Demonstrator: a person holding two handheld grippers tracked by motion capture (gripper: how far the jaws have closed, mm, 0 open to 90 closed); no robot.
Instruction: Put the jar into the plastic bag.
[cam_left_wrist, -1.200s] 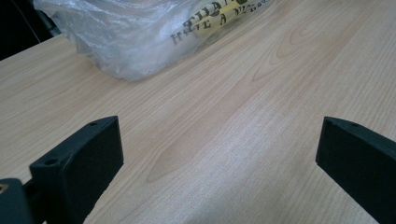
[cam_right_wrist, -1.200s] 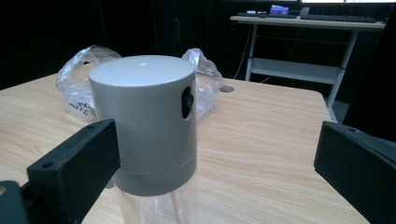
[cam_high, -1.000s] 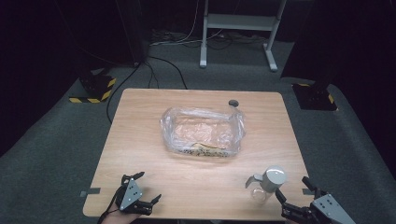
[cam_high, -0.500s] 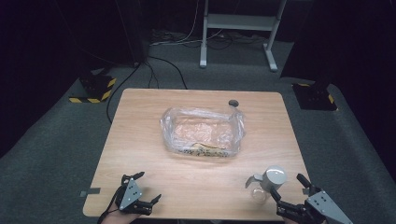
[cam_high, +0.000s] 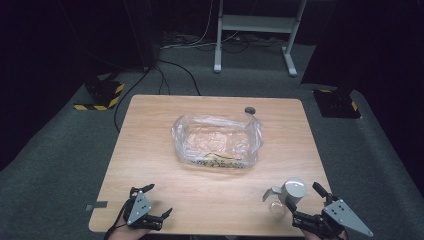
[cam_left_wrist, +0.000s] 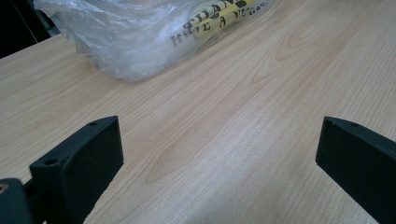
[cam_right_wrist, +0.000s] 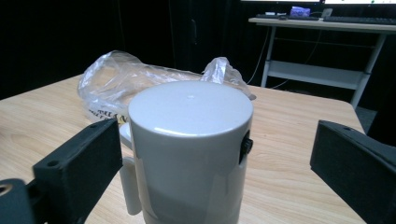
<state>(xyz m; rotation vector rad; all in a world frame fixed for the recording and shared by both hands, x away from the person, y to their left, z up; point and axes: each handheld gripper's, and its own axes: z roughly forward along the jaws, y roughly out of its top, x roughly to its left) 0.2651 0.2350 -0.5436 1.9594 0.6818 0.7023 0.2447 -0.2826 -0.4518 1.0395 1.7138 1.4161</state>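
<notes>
A white cylindrical container (cam_high: 293, 189) with a side handle (cam_high: 270, 193) stands near the table's front right; a small clear piece (cam_high: 275, 207) lies beside it. My right gripper (cam_high: 305, 201) is open around it. In the right gripper view the container (cam_right_wrist: 191, 149) stands between the jaws, the left one close to its side and the right one well apart. These jaws have just been closing a little. My left gripper (cam_high: 156, 201) rests open at the front left over bare wood (cam_left_wrist: 219, 154). A clear plastic bag (cam_high: 217, 140) with a yellow printed label lies mid-table.
The wooden table (cam_high: 150, 130) has a small dark round hole (cam_high: 249, 110) behind the bag. A white desk frame (cam_high: 255, 25), floor cables and a yellow-black striped block (cam_high: 100, 95) lie beyond the far edge. A dark box (cam_high: 337, 102) sits on the floor at the right.
My right gripper has edged slightly forward toward the white container, which now stands between its jaws. The left gripper and the bag have not moved.
</notes>
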